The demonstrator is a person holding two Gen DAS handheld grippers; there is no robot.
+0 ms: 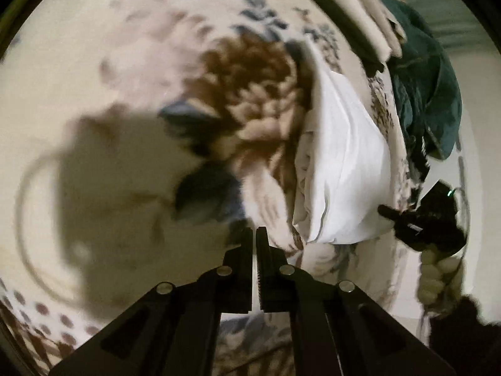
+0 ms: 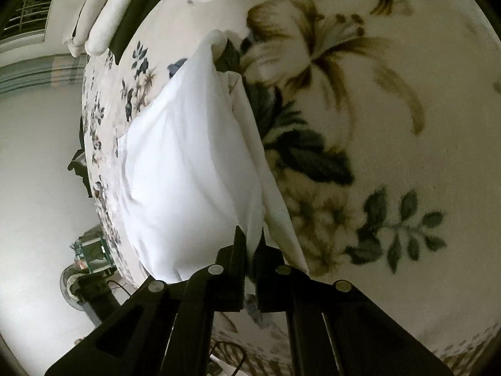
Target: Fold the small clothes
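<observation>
A small white garment [image 2: 191, 163] lies partly folded on a floral bedspread [image 2: 391, 144]. My right gripper [image 2: 250, 238] is shut on the garment's near corner and holds that edge up off the bed. In the left wrist view the same white garment [image 1: 344, 169] lies to the right, with the right gripper [image 1: 416, 219] at its lower right edge. My left gripper [image 1: 254, 233] is shut and empty, above the bedspread [image 1: 94, 62] just left of the garment, not touching it.
Folded cream and dark clothes [image 1: 360, 15] are stacked at the bed's far edge, also in the right wrist view [image 2: 103, 22]. A dark teal cloth [image 1: 429, 87] lies beyond the bed. A small glass object [image 2: 92, 252] stands on the floor beside the bed.
</observation>
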